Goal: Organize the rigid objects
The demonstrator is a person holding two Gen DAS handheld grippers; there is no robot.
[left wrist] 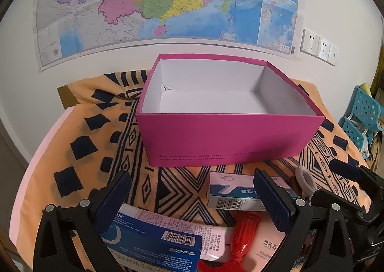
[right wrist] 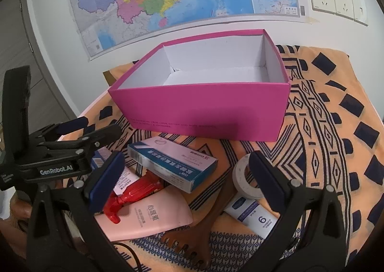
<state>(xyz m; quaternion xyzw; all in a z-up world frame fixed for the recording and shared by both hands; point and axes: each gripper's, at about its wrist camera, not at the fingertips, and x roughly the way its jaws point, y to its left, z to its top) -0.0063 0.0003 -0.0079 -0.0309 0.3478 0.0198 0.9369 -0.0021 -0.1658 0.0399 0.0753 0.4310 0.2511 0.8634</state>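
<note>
An open, empty magenta box (left wrist: 230,137) with a white inside stands on the patterned cloth; it also shows in the right wrist view (right wrist: 204,109). In front of it lie a blue-and-pink carton (right wrist: 172,164), a red screwdriver (right wrist: 134,192), a pink tube (right wrist: 153,216), a tape roll (right wrist: 242,180), a wooden back scratcher (right wrist: 204,226) and a white tube (right wrist: 252,214). My left gripper (left wrist: 192,200) is open above a blue carton (left wrist: 153,245) and the screwdriver (left wrist: 242,236). My right gripper (right wrist: 187,176) is open over the pile. Neither holds anything.
An orange cloth with black shapes (right wrist: 336,128) covers the table. A map (left wrist: 153,1) and wall sockets (right wrist: 336,1) are on the wall behind. A blue plastic rack (left wrist: 362,116) stands at the right. A grey door (right wrist: 21,61) is at the left.
</note>
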